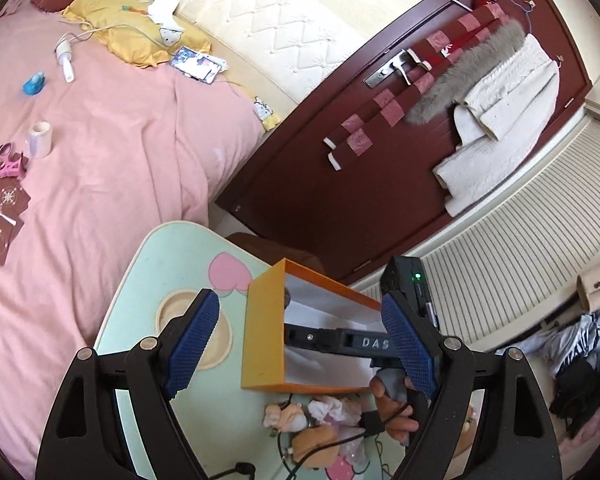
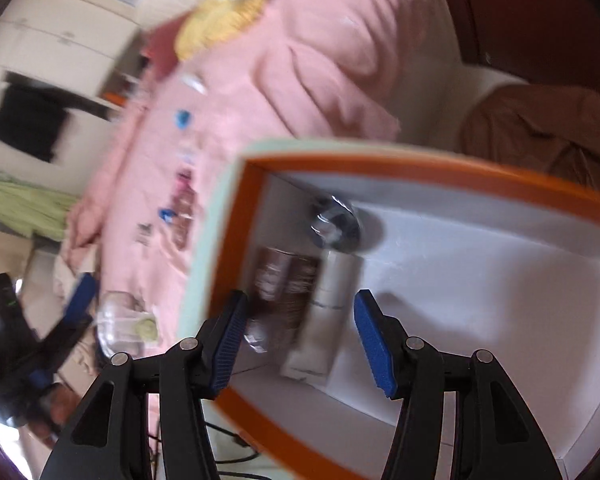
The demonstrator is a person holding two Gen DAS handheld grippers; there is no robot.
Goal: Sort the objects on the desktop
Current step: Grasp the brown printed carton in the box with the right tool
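Right wrist view puts us directly over the orange box, looking down into its white interior, though the picture is smeared by motion. Our right gripper has its jaws parted with nothing pressed between the blue pads; the near wall of the box runs just below the left pad. Inside the box we see a white tube, a brown packet beside it, and a shiny round thing against the far wall. The tube's long axis runs roughly away from us, in line with the jaws, and it sits between and just beyond them.

From the left wrist view, our left gripper is wide open and empty, held beside the box, which stands near the far edge of the pale green counter. The right tool reaches across into the box from the right. A heap of soft toys lies on the counter's near edge, just below the box and close to the left jaws.

We judge the left hand nearer to those toys, so the next pick likely falls to it. More oddments lie on the pink bed, well apart.
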